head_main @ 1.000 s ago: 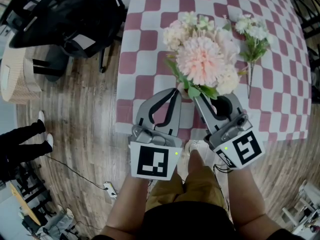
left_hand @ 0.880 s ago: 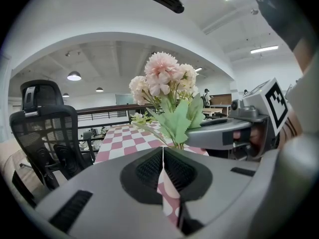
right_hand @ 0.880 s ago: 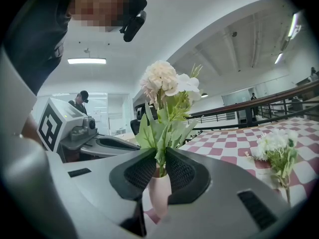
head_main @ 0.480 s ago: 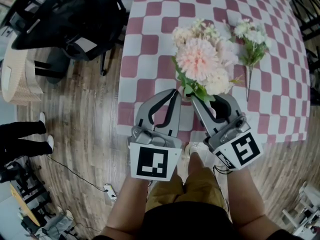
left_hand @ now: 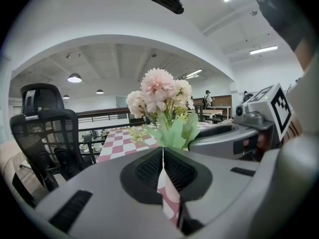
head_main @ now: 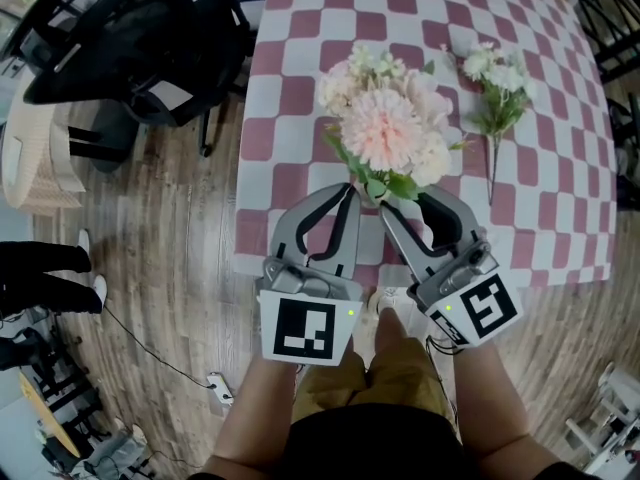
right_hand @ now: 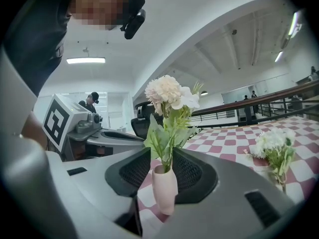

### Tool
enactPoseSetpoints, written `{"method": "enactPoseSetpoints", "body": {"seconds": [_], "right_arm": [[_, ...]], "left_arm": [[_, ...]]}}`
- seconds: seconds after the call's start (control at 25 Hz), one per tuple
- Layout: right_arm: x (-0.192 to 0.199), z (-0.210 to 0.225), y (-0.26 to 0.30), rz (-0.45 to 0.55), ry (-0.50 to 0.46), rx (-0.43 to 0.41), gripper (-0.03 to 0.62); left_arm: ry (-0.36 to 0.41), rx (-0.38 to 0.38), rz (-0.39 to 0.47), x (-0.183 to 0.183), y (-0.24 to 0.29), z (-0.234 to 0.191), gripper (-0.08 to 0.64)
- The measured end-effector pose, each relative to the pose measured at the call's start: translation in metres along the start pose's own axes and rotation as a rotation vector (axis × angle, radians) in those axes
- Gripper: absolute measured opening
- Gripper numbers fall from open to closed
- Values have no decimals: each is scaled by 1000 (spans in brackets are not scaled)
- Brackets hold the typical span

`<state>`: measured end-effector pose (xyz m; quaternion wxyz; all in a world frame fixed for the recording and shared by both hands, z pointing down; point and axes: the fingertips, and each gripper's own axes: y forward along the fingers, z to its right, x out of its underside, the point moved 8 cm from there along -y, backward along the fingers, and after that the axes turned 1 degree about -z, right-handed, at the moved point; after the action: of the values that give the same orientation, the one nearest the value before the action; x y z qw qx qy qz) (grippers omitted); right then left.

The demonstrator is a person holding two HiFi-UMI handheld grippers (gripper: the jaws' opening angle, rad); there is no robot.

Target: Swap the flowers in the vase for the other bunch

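A slim pink vase [right_hand: 164, 189] holds a bunch of pink and cream flowers [head_main: 384, 128] with green leaves. My right gripper [head_main: 396, 201] is shut on the vase, whose body sits between the two pads [right_hand: 192, 171] with the stems rising above. In the head view the blooms hide the vase. The other bunch, white flowers [head_main: 498, 76] on a long stem, lies flat on the checked table [head_main: 300, 58] to the right; the same white bunch [right_hand: 272, 144] shows in the right gripper view. My left gripper [head_main: 348, 190] hovers just left of the bouquet, shut and holding nothing.
A black mesh office chair [head_main: 120, 28] stands off the table's left side. The table's near edge [head_main: 300, 260] runs under both grippers. On the wooden floor are a person's legs [head_main: 45, 280] at far left and a cable with a power strip [head_main: 215, 375].
The bouquet and my right gripper have drifted a little left, closer to the left gripper. The left gripper has barely moved.
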<state>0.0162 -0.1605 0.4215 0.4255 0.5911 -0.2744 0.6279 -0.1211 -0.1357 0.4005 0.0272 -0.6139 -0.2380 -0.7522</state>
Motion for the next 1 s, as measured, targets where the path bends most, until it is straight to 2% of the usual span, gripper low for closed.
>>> {"method": "enactPoseSetpoints", "body": {"seconds": [0.44, 1.0], "right_arm": [[-21, -10, -20, -22, -46, 24, 127], [-71, -13, -38, 20, -109, 32, 127]], "left_arm": [[54, -15, 41, -29, -17, -4, 9], [95, -17, 97, -74, -28, -4, 9]]}}
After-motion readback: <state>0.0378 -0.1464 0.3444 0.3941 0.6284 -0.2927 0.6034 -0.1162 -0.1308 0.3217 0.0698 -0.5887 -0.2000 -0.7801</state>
